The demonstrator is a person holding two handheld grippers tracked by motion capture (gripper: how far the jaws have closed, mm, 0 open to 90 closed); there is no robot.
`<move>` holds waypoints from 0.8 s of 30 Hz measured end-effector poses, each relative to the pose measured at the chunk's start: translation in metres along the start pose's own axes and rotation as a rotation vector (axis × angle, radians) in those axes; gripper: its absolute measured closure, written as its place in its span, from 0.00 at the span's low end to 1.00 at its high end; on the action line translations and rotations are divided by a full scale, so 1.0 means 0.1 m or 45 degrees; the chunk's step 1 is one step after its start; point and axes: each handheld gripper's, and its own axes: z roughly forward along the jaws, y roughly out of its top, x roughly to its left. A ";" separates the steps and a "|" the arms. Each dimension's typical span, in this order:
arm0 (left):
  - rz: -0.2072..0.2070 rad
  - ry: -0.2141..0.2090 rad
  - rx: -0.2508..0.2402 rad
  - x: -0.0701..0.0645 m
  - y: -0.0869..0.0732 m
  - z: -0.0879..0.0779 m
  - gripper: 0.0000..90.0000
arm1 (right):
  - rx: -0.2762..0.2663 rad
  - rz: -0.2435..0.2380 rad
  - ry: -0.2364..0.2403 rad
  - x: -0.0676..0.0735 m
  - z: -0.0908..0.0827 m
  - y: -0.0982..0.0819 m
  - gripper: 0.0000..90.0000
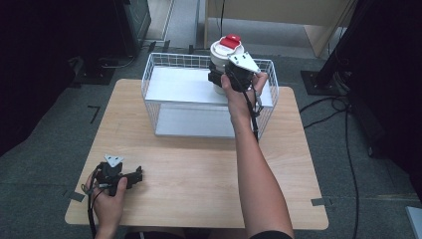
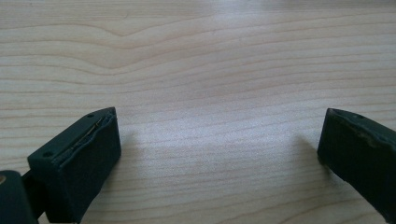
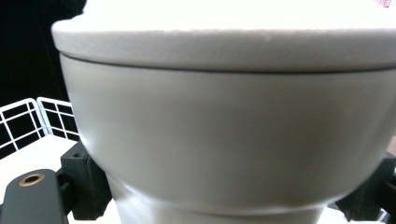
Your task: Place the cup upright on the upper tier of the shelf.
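A white round container point(image 1: 223, 56) with a white lid and a red cap point(image 1: 230, 41) stands at the back right of a white wire basket point(image 1: 154, 64). My right gripper point(image 1: 226, 79) is shut on the container's lower body; in the right gripper view the white container point(image 3: 229, 135) sits between both black jaws, which press its narrow base. My left gripper point(image 1: 135, 176) rests low over the table's front left corner. In the left gripper view its jaws stand wide apart with only bare wood point(image 2: 215, 93) between them, so the left gripper point(image 2: 219, 149) is open.
The wire basket holds a white shelf point(image 1: 184, 84) and a lower white floor panel point(image 1: 191, 122). The wooden table point(image 1: 199, 174) ends close behind the basket. Black stands and cables lie on the grey floor point(image 1: 338, 107) to the right.
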 end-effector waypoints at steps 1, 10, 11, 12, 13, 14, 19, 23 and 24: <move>0.000 0.000 0.000 0.00 0.00 0.00 0.00 | 0.000 0.004 -0.002 0.00 0.00 0.00 0.13; 0.000 0.000 0.000 0.00 0.00 0.00 0.00 | 0.006 0.036 -0.048 0.00 -0.05 0.00 0.05; -0.001 0.000 0.000 0.00 0.00 0.00 0.00 | 0.012 0.015 -0.045 0.00 -0.06 0.01 0.03; 0.000 0.000 0.000 0.00 0.00 0.00 0.00 | 0.012 0.004 -0.036 0.01 -0.06 0.01 0.02; 0.000 0.000 0.000 0.00 0.00 0.00 0.00 | 0.016 0.009 -0.031 0.01 -0.06 0.01 0.01; 0.000 0.000 0.000 0.00 0.00 0.00 0.00 | 0.015 0.009 -0.031 0.01 -0.06 0.01 0.00; 0.000 0.000 0.000 0.00 0.00 0.00 0.00 | 0.022 0.006 -0.026 -0.01 -0.09 0.02 0.00; 0.000 0.000 0.000 0.00 0.00 0.00 0.00 | 0.038 0.004 -0.012 -0.02 -0.11 0.01 0.00; 0.000 0.000 0.000 0.00 0.00 0.00 0.00 | 0.038 0.002 -0.008 -0.03 -0.12 0.01 0.00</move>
